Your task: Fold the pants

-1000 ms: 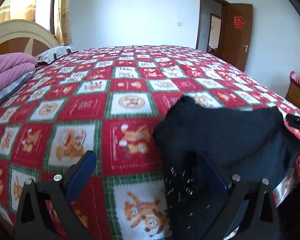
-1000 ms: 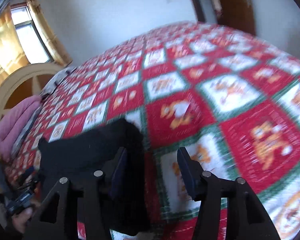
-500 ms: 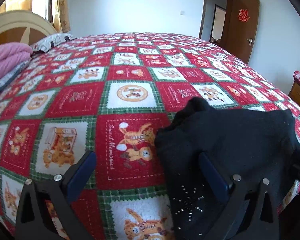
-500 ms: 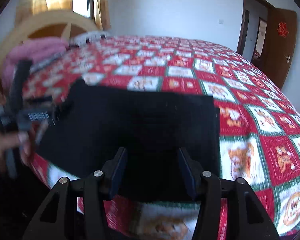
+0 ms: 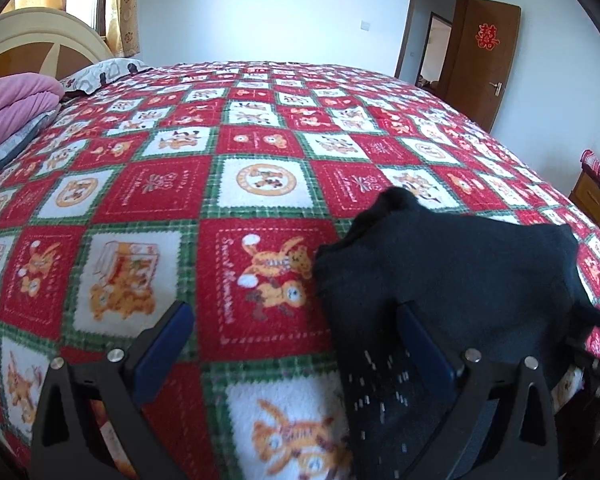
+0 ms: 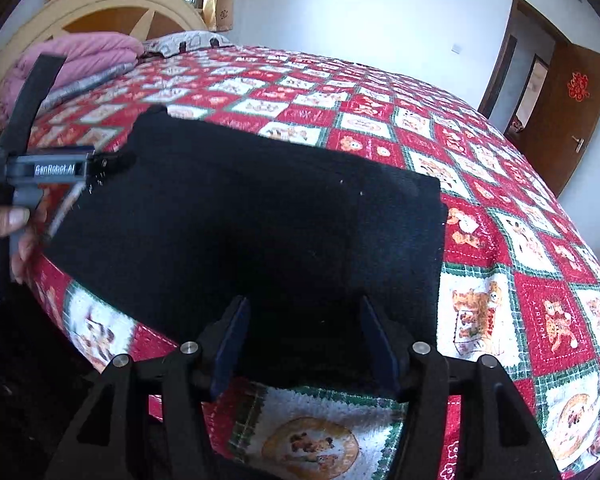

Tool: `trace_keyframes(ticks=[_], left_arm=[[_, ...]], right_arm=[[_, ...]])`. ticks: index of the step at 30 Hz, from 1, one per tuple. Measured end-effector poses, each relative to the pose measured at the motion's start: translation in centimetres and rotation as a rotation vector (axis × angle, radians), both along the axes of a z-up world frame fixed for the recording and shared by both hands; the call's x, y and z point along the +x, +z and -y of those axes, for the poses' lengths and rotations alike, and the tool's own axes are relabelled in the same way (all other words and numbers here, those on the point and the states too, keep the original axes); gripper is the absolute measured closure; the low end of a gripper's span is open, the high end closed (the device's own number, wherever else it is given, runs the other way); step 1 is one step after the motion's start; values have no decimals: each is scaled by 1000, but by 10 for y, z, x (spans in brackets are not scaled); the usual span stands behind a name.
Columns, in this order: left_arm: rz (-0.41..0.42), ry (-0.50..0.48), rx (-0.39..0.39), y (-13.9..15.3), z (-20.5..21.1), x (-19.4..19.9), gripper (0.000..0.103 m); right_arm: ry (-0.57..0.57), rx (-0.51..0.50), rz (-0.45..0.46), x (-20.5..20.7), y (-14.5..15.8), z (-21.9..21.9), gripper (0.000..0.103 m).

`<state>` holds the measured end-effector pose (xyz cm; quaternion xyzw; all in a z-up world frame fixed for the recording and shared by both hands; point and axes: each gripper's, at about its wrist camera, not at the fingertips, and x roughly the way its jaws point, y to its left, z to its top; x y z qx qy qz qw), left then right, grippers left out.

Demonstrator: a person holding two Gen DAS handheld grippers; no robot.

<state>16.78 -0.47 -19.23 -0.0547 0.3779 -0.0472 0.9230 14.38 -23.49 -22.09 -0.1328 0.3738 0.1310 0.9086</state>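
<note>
Since half a second ago the right gripper (image 6: 306, 336) has drawn back a little toward the foot of the bed, so that more of the folded black fabric pants (image 6: 256, 224) shows ahead of it, now sharp rather than blurred; the left gripper (image 5: 296, 344) has hardly shifted. Both tools stand with their blue-padded fingers spread wide and nothing between them. The pants lie as a flat dark rectangle near the edge of the red, white and green checked teddy-bear blanket (image 6: 500, 240) that covers the bed. Seen from the left wrist, the pants (image 5: 452, 276) sit to the right, with the right-hand finger over the cloth and small silver studs (image 5: 380, 392) glinting on the near part. In the right wrist view, the left gripper's black body (image 6: 48, 168) reaches the pants' far left corner, a hand (image 6: 8, 220) wrapped round its handle. A pink folded quilt (image 5: 12, 108) rests by the cream wooden headboard (image 6: 112, 8), and a brown wooden door (image 5: 484, 60) stands open.
</note>
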Motion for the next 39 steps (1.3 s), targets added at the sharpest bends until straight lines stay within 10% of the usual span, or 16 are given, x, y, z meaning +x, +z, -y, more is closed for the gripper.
trace_keyframes(ticks=[9, 18, 39], left_arm=[[-15, -57, 20, -14, 10, -38, 0], [-9, -52, -3, -18, 4, -37, 0], [2, -132, -37, -5, 26, -38, 0]], right_arm=[[75, 232, 55, 32, 50, -39, 44], [111, 235, -206, 126, 2, -127, 42], [-159, 333, -65, 45, 33, 54, 37]])
